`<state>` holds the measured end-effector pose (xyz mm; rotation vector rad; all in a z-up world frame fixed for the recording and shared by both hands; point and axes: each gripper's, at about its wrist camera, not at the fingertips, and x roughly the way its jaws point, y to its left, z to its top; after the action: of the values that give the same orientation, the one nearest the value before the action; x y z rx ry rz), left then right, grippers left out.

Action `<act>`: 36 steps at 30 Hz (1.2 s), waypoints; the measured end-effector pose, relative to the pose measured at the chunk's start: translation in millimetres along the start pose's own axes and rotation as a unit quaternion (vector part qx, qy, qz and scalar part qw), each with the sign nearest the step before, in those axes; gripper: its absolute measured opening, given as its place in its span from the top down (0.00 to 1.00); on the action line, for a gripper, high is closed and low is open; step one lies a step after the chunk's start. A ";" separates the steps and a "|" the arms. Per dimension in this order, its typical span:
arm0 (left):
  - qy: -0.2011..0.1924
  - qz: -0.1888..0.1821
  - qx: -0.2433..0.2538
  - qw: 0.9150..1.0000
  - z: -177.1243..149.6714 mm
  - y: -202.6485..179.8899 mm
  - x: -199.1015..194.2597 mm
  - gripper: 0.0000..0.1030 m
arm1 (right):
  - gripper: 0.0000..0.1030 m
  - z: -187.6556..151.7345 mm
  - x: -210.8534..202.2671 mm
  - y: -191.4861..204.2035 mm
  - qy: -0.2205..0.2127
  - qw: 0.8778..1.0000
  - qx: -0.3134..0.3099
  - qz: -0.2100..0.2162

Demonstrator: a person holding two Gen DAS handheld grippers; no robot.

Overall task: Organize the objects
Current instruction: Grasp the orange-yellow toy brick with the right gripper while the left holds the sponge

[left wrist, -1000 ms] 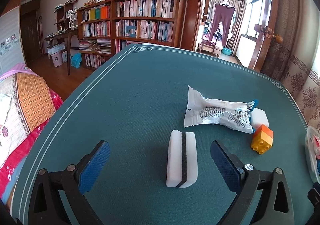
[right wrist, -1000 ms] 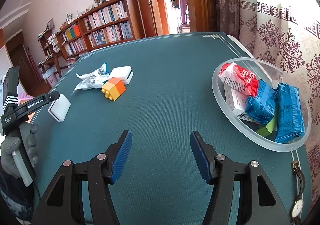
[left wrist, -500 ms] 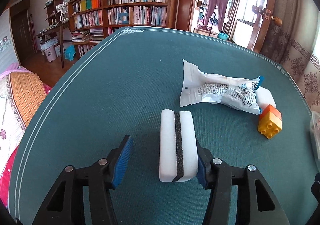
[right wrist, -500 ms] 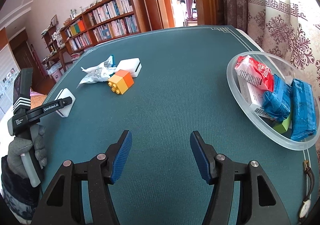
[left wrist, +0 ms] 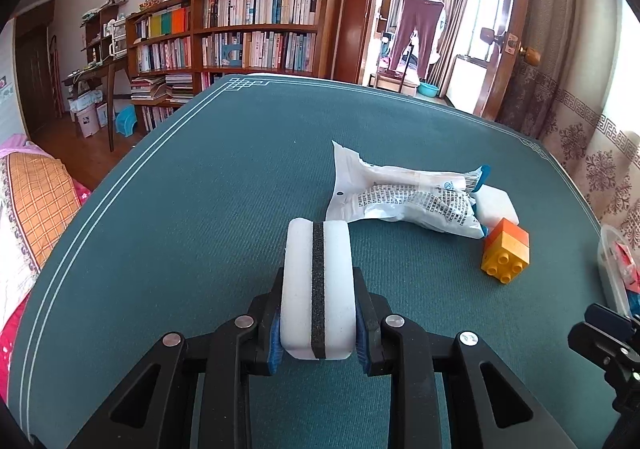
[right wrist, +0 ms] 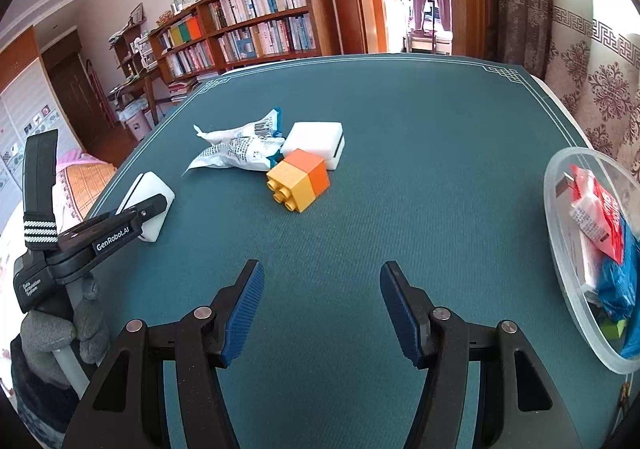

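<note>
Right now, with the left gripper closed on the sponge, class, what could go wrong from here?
1. The left gripper pinches only the near end of the sponge; it may droop or slip when lifted.
2. The bowl is already crowded, so the sponge could slide off the packets.

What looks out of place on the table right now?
The orange-and-yellow block lies tipped on its side, studs facing sideways, touching a second white sponge beside the crumpled wrapper. The left hand-held gripper squarely clamps the white sponge.
</note>
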<state>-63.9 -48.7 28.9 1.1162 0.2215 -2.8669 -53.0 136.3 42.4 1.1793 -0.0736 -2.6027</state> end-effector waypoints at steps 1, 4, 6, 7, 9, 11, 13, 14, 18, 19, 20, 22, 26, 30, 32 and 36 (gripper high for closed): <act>-0.002 0.000 -0.001 1.000 -0.1 0.1 -0.3 0.72 | 0.40 3.9 5.5 1.7 0.002 1.000 -0.001 0.004; -0.004 0.001 -0.004 1.000 -0.6 1.4 1.1 0.72 | 0.40 16.7 21.4 8.3 0.008 1.000 -0.007 0.007; -0.002 0.004 -0.009 1.000 0.2 2.8 3.0 0.72 | 0.40 24.1 31.1 13.4 0.006 1.000 -0.014 0.005; -0.001 0.004 -0.012 1.000 0.4 3.8 3.9 0.72 | 0.40 27.9 36.0 15.2 0.005 1.000 -0.016 0.005; 0.000 0.003 -0.017 1.000 1.1 5.7 5.0 0.72 | 0.40 34.3 46.0 16.7 0.006 1.000 -0.019 0.003; 0.000 0.002 -0.022 1.000 1.5 6.9 5.4 0.72 | 0.40 39.4 55.4 17.3 0.008 1.000 -0.018 -0.002; 0.001 0.001 -0.022 1.000 0.8 6.6 5.7 0.72 | 0.40 44.0 64.2 16.5 0.012 1.000 -0.017 -0.005; 0.002 0.001 -0.021 1.000 0.3 5.9 5.6 0.72 | 0.40 45.8 67.6 15.9 0.013 1.000 -0.016 -0.006; 0.000 0.000 -0.016 1.000 -0.4 4.0 5.1 0.72 | 0.40 50.8 78.0 15.1 0.018 1.000 -0.014 -0.006; 0.000 0.000 -0.015 1.000 -0.3 3.8 5.1 0.72 | 0.40 51.7 80.1 14.5 0.019 1.000 -0.012 -0.005; 0.000 0.000 -0.015 1.000 -0.2 3.9 5.2 0.72 | 0.40 52.2 81.7 13.1 0.020 1.000 -0.011 -0.005; 0.000 0.000 -0.015 1.000 -0.2 3.6 5.2 0.72 | 0.40 53.6 84.7 12.8 0.021 1.000 -0.010 -0.006; 0.000 0.000 -0.013 1.000 -0.3 2.8 5.6 0.72 | 0.41 56.7 90.2 14.4 0.022 1.000 -0.014 -0.004; 0.000 -0.002 -0.009 1.000 -0.6 0.6 5.6 0.72 | 0.48 57.5 91.4 17.5 0.022 1.000 -0.019 -0.003; 0.000 -0.003 -0.008 1.000 -0.6 -0.3 5.7 0.72 | 0.48 57.0 91.2 18.0 0.023 1.000 -0.020 -0.002; 0.000 -0.005 -0.006 1.000 -0.2 -1.4 5.9 0.72 | 0.49 55.0 89.2 17.9 0.023 1.000 -0.021 -0.003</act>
<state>-68.3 -47.4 24.9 1.1148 0.2442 -2.8700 -145.6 90.8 16.7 1.2265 -0.0073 -2.5671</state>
